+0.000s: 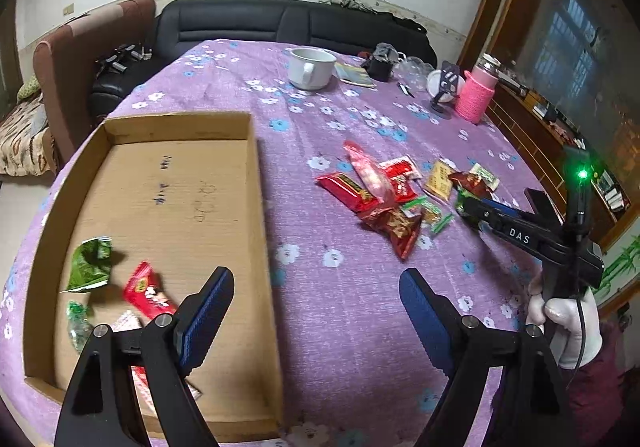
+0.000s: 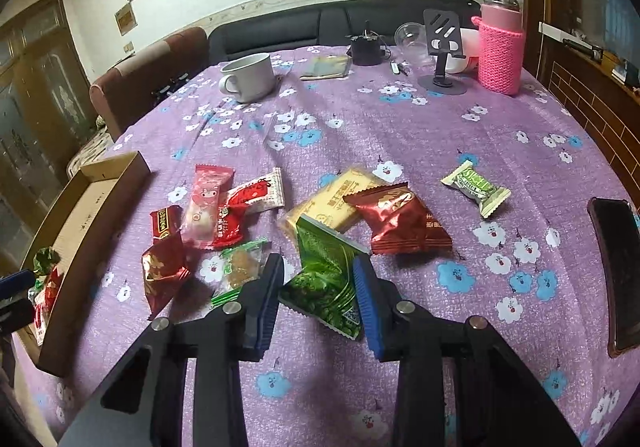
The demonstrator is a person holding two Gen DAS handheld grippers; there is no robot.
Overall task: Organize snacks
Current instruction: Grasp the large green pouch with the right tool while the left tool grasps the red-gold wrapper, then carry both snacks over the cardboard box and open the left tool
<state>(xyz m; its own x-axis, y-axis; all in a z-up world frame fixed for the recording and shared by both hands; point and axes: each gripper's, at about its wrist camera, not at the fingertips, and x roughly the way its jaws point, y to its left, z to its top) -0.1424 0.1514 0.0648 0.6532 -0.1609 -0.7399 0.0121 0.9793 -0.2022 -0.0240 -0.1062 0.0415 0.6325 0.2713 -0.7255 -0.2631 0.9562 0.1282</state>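
A shallow cardboard box [image 1: 256, 183] lies on the purple flowered tablecloth; it holds a green packet [image 1: 90, 265], a red packet [image 1: 146, 293] and small candies. My left gripper [image 1: 316, 307] is open and empty above the box's right wall. A pile of snack packets [image 1: 384, 199] lies to the right on the cloth. In the right wrist view my right gripper [image 2: 319, 279] has its jaws around a green snack packet [image 2: 326, 279], which stands tilted up off the cloth and seems held. Red [image 2: 400, 223], yellow [image 2: 336, 199] and pink [image 2: 204, 203] packets lie just beyond it.
A white mug [image 2: 250, 77], a phone stand [image 2: 442, 43], a pink knitted bottle [image 2: 500, 47], a clear cup [image 2: 410, 39] and a dark small pot [image 2: 366, 47] stand at the table's far side. A phone [image 2: 618, 267] lies at the right edge. A sofa and armchair stand behind.
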